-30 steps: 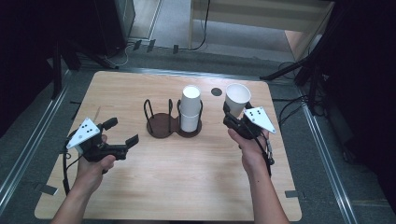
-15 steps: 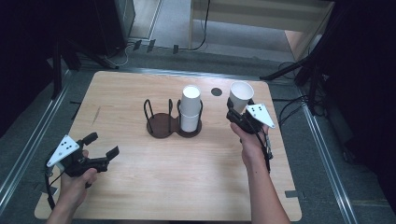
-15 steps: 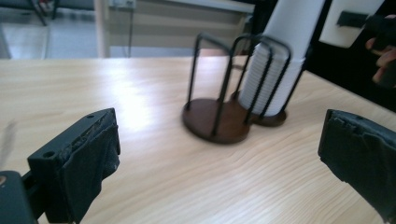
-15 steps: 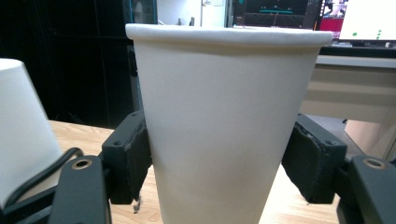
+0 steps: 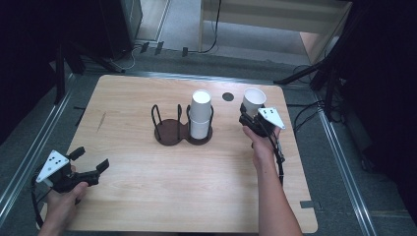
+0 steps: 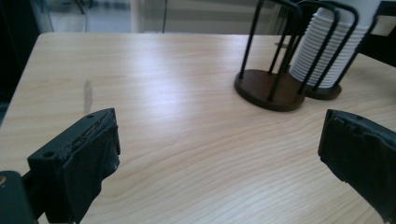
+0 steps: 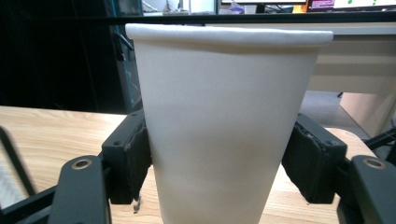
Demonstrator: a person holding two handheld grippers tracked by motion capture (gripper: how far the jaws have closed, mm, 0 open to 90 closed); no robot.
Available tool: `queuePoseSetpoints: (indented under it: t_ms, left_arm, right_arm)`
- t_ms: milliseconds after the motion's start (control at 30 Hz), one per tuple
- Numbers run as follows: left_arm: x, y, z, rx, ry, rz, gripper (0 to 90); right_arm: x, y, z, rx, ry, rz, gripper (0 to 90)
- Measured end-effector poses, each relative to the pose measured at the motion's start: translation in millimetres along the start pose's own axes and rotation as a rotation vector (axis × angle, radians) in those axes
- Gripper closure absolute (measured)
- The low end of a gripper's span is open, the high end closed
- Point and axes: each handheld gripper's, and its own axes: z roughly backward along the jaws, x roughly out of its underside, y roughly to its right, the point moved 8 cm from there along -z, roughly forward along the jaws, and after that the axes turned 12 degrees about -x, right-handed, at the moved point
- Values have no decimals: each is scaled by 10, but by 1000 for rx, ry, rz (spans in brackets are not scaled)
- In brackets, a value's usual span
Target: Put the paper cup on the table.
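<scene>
A white paper cup is held at the table's back right, my right gripper shut on its lower half with a pad pressing each side. A dark wire rack with two round bases stands mid-table. A stack of white cups fills its right slot and the left slot is empty. My left gripper hovers low over the near left corner, open, with bare wood between its jaws.
A small black round mark lies on the wooden table behind the rack. Cables and dark stands ring the table's far and right sides. A faint grey smudge marks the wood at the left.
My left gripper has drawn back from the table's middle left to the near left corner and sunk lower, still open. The right gripper keeps its grip on the cup and has shifted slightly.
</scene>
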Motion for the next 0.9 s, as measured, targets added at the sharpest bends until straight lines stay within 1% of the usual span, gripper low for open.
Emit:
queuePoseSetpoints:
  t_ms: [100,133,167,233,300,367,433,467,500,600,700,767,833,900]
  left_arm:
    - [42,-56,-1,-8,-9,11,0]
    - [50,-57,-5,-5,-10,12,0]
    - [70,-48,-15,0,-14,13,0]
    - [108,-24,-40,3,-25,2,0]
    - [140,0,-59,8,-35,-1,0]
    - [140,0,-54,9,-30,3,0]
    - [146,-18,-49,5,-26,10,0]
    - [153,-31,-50,1,-27,9,0]
    - [154,-33,-50,1,-22,18,0]
    - [162,-37,-52,1,-23,17,0]
    - [164,-35,-53,1,-22,19,0]
    - [161,-39,-52,4,-18,30,0]
    - [159,-48,-49,6,-18,37,0]
    - [157,-55,-50,7,-17,45,0]
  right_arm:
    - [27,71,-49,20,-17,5,301]
    - [42,101,-68,27,-21,-4,300]
    - [51,124,-80,34,-24,-3,300]
    - [95,177,-117,48,-42,-9,300]
    - [137,219,-148,59,-60,-15,299]
    - [183,247,-179,63,-80,-21,298]
    - [231,267,-207,66,-106,-15,297]
    - [258,275,-220,67,-117,-19,296]
    - [282,286,-232,70,-127,-24,296]
    - [380,331,-262,80,-159,-72,295]
    - [448,344,-284,84,-185,-68,295]
    - [483,368,-296,95,-197,-75,295]
    - [482,381,-300,103,-199,-82,294]
    - [490,404,-302,110,-208,-98,294]
